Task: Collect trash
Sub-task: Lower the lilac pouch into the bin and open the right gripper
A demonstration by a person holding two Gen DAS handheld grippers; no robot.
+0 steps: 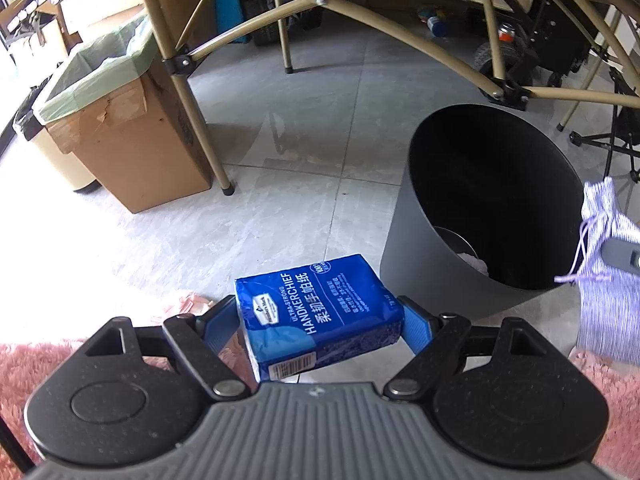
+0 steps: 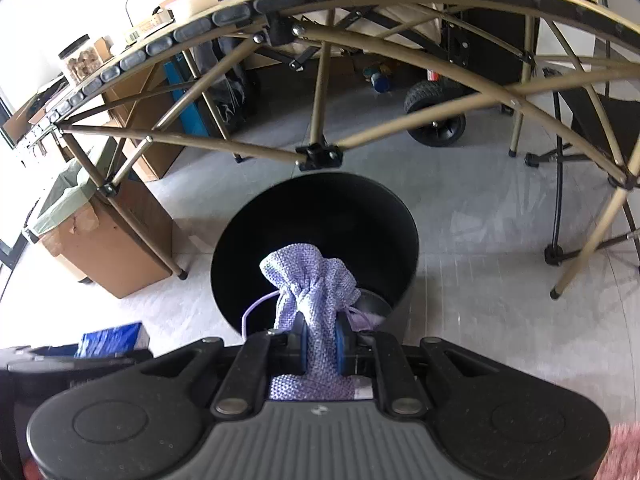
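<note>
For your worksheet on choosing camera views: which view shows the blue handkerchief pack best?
The left wrist view: the blue handkerchief pack fills the centre, label readable, gripped by the left gripper. The right wrist view shows only a blurred blue corner at its lower left edge.

Daylight washes over a pale grey tiled floor (image 1: 320,128) beneath a folding table on a tan metal tube frame (image 2: 320,92). A brown cardboard box lined with a green plastic bag (image 1: 132,136) stands beside one table leg; a fluffy pink rug (image 1: 36,364) edges the floor.
</note>
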